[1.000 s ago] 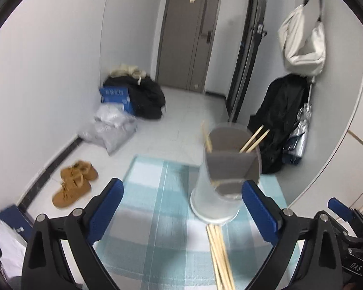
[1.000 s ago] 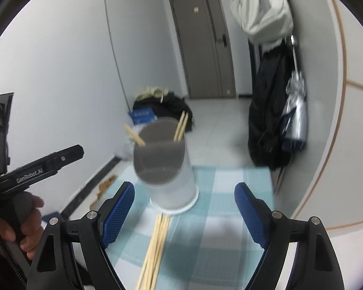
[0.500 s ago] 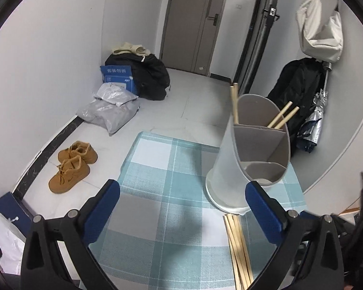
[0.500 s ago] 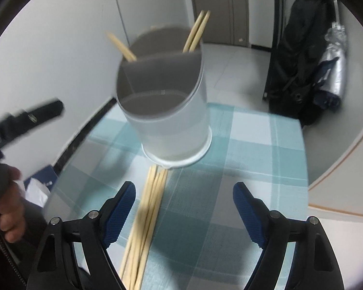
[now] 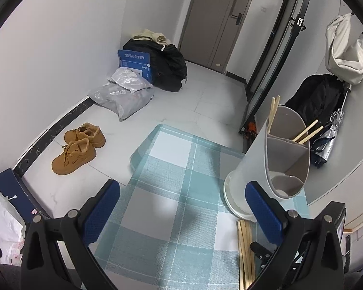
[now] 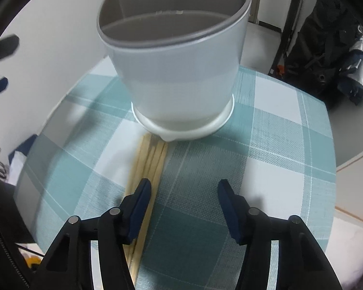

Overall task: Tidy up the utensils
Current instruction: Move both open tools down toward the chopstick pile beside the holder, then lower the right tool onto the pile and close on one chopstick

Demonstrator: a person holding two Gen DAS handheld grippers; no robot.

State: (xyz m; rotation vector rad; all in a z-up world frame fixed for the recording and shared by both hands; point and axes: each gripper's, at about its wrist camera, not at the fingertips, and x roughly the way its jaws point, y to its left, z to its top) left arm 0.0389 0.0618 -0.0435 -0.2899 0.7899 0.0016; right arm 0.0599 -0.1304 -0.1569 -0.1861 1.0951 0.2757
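Observation:
A white utensil holder (image 6: pixel 179 72) with grey divided compartments stands on a round table under a teal checked cloth (image 6: pixel 266 159). It also shows in the left wrist view (image 5: pixel 266 166), with several chopsticks (image 5: pixel 307 131) sticking out of its compartments. A bundle of wooden chopsticks (image 6: pixel 150 162) lies flat in front of the holder, also in the left wrist view (image 5: pixel 245 249). My right gripper (image 6: pixel 182 207) is open and low over the cloth, its left finger beside the bundle. My left gripper (image 5: pixel 181 212) is open and empty, to the left of the holder.
The table edge (image 5: pixel 138 154) drops to a tiled floor with brown shoes (image 5: pixel 77 147), grey parcels (image 5: pixel 125 91) and black bags (image 5: pixel 169 65). A black backpack and a folded umbrella (image 6: pixel 346 55) stand by the wall on the right.
My right gripper has dropped and moved in close to the chopstick bundle and the holder. My left gripper has swung left and risen, so the holder now sits at its right.

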